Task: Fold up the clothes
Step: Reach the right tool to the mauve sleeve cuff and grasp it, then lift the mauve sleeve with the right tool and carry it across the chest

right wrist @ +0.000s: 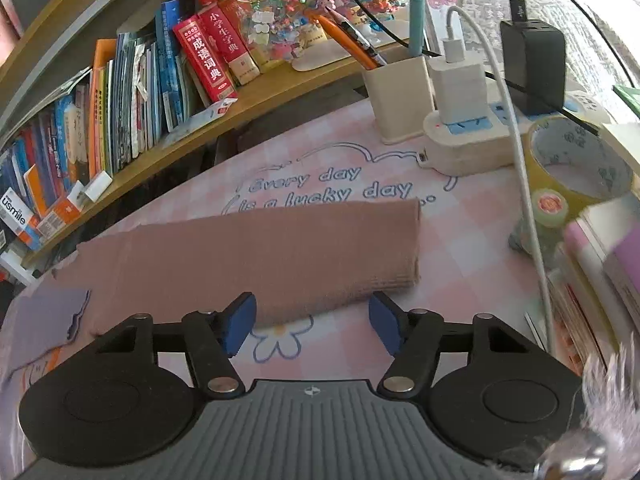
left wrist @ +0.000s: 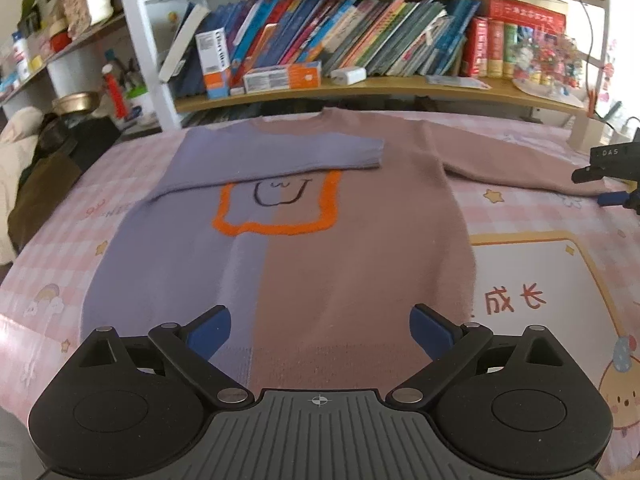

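Lying flat:
Table cover (left wrist: 132, 216): pink checked, with printed cartoons and lettering.
Sweater (left wrist: 352, 240): spread face up mid-table, collar toward the far edge by the bookshelf (left wrist: 360, 84); lilac sleeve (left wrist: 280, 156) folded across the chest.
Brown sleeve (right wrist: 256, 252): stretched out toward the table's right edge (cuff near the power strip (right wrist: 460, 148)).
Left gripper (left wrist: 320, 332): fingers spread wide over the hem, holding nothing.
Right gripper (right wrist: 312, 320): half open, pads astride the cuff's near edge, not pressing it.

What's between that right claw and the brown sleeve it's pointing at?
Nothing: in the right wrist view only the bare pink table cover separates the open right claw from the brown sleeve.
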`<state>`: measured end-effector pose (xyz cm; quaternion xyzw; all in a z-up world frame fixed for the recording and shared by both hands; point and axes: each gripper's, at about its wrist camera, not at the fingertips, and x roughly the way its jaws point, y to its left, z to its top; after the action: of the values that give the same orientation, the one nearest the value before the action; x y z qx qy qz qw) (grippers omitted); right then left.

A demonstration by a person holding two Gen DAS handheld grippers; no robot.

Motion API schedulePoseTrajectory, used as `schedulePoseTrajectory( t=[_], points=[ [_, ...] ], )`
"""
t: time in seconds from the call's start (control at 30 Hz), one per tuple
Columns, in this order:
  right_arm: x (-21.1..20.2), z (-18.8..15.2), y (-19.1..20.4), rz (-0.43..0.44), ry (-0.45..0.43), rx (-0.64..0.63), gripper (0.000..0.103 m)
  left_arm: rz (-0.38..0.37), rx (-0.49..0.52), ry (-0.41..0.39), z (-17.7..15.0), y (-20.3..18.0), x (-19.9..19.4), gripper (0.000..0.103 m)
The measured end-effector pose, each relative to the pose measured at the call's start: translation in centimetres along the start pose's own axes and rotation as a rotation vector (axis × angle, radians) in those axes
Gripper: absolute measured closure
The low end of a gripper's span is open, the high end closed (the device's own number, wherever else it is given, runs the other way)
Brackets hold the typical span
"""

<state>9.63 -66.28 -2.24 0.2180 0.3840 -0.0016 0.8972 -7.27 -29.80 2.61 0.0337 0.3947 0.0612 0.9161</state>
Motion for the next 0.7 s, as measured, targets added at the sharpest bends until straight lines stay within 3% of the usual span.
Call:
schedulePoseTrajectory(
  t=[0.27,0.37,0.53,0.7],
  points=[
    [1.3,1.8,-2.1,-0.019,-0.041,0.194,0.07,0.014,-0.025,0.022,-0.4,0.3,0.2,0.005],
    [1.6,2.0,-2.5,-0.031,-0.028,0.225,0.093,0.015,-0.036,0.027,-0.5,0.5,0.2,0.005],
    [1.3,2.4,-2.2,-0.013,-0.025,0.206,0.098,0.011,-0.038,0.018,-0.5,0.9,0.2,0.005],
    [-0.1,3.4,0.9,0.069,-0.075,0.152,0.098,-0.003,-0.029,0.004,-0.4,1.4,0.2,0.005]
  ],
)
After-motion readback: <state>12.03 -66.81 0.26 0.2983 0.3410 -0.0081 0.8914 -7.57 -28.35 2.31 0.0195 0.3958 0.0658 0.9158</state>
